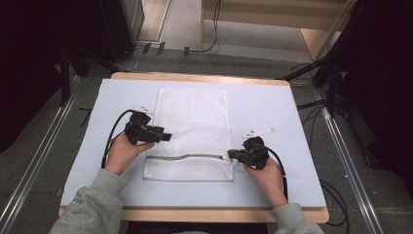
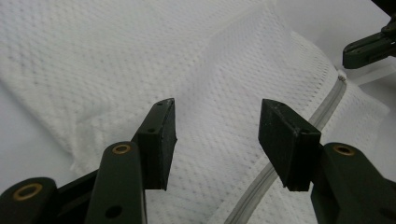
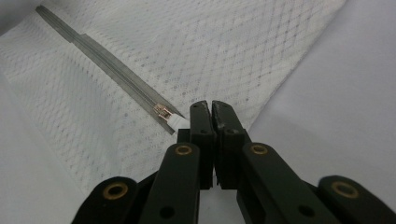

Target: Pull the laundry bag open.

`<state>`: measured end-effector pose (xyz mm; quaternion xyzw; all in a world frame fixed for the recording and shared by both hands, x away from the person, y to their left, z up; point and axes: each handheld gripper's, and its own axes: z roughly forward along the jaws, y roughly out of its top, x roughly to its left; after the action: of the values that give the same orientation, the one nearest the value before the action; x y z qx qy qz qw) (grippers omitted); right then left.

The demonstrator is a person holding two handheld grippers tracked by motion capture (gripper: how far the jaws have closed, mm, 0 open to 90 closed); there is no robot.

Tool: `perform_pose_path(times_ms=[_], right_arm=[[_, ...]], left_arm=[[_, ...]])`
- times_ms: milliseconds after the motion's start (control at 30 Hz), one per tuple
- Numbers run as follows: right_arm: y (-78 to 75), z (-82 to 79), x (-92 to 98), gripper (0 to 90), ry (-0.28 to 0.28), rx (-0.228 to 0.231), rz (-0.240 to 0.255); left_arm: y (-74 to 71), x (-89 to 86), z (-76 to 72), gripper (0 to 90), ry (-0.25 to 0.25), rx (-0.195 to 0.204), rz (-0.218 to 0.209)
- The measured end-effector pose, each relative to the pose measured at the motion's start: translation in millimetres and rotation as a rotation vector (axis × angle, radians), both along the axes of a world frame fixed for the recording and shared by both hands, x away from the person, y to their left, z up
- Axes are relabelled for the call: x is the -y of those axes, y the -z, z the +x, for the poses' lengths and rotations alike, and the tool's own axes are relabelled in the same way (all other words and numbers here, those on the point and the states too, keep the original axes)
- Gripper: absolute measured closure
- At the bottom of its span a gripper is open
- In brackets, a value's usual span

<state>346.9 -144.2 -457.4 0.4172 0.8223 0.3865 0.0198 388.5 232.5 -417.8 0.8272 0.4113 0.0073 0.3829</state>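
Item 1, left gripper [image 1: 163, 137]: black two-jaw tool held in the person's left hand [image 1: 122, 152]. Jaws stand wide apart with nothing between the pads; in the left gripper view [image 2: 217, 140] they hover over mesh without pressing on it. Tips point toward 3 o'clock, at the bag's 9 o'clock edge.

Item 2, right gripper [image 1: 231, 154]: black two-jaw tool in the person's right hand [image 1: 264, 174]. Jaws are pressed together; in the right gripper view [image 3: 211, 112] the tips pinch the white pull tab [image 3: 180, 122] of the zipper slider [image 3: 162, 112].

Item 3, white mesh laundry bag, rectangular, flat [image 1: 192, 131]: lies at the middle of the table, long side running 12 to 6 o'clock. Its grey zipper [image 1: 187, 157] runs across the near end from 9 to 3 o'clock, slightly buckled, slider at the 3 o'clock end, touching the right gripper. The left gripper sits just above the zipper's 9 o'clock end, apart from it.

Item 4, pale blue sheet over a wooden table [image 1: 272, 105]: bare sheet lies open at 9 o'clock and 3 o'clock of the bag and behind it at 12 o'clock; a narrower strip lies at 6 o'clock before the near wooden edge [image 1: 214, 214]. Both grippers stand well inside the sheet's edges.
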Motion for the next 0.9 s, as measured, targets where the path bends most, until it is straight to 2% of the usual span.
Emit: perform_pose_path(times_ms=[433, 500, 633, 900], right_arm=[[1.9, -2.2, 0.2, 89.2, 0.01, -0.001, 0.001], [2.4, -2.3, -1.0, 89.2, 0.011, 0.0, -0.004], [4.2, -2.2, -2.8, 89.2, 0.014, -0.004, -0.009], [3.0, -1.6, -2.7, 89.1, 0.026, 0.008, 0.007]], left_arm=[[-0.7, 37.0, -6.6, 49.5, 0.102, 0.008, 0.004], [-1.4, 43.9, -7.7, 49.8, 0.111, 0.009, 0.024], [-1.4, 56.6, -10.7, 51.2, 0.146, 0.01, 0.0], [0.3, 76.2, -15.5, 54.9, 0.185, 0.004, -0.005]])
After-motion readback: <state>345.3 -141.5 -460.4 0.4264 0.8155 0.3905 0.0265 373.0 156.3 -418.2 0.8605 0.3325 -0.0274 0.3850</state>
